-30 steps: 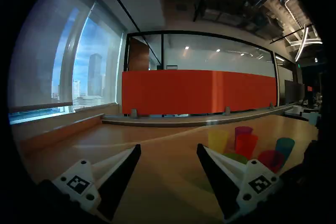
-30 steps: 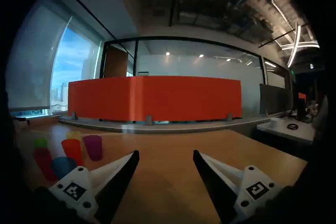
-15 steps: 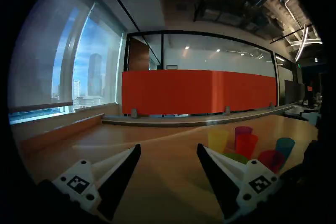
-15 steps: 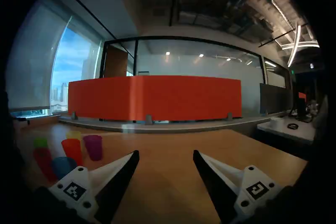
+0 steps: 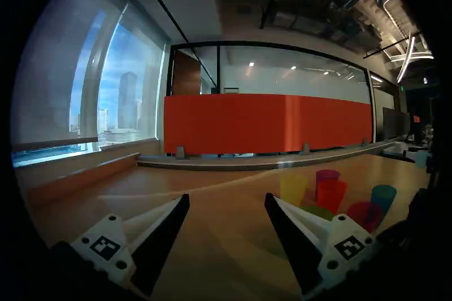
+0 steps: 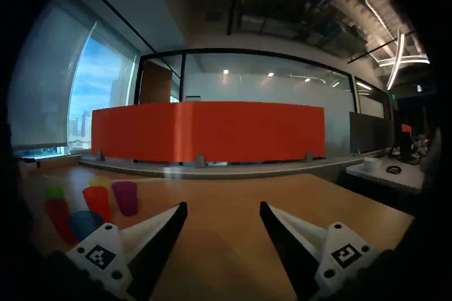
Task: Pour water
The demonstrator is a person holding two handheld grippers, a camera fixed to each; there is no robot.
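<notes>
Several translucent plastic cups stand in a cluster on the wooden table (image 5: 226,233). In the left gripper view they sit to the right: a yellow cup (image 5: 293,189), a purple cup (image 5: 326,177), an orange cup (image 5: 331,195), a red cup (image 5: 365,214), a teal cup (image 5: 383,196) and a green cup (image 5: 319,212) partly behind my finger. My left gripper (image 5: 226,205) is open and holds nothing. In the right gripper view the same cluster lies at the left: purple cup (image 6: 125,197), orange cup (image 6: 97,202), red cup (image 6: 59,217), blue cup (image 6: 85,224). My right gripper (image 6: 222,210) is open, empty.
An orange divider panel (image 5: 265,123) runs along the table's far edge, with a glass wall behind. Large windows (image 5: 121,103) are at the left. Another desk (image 6: 390,174) with items lies off to the right in the right gripper view.
</notes>
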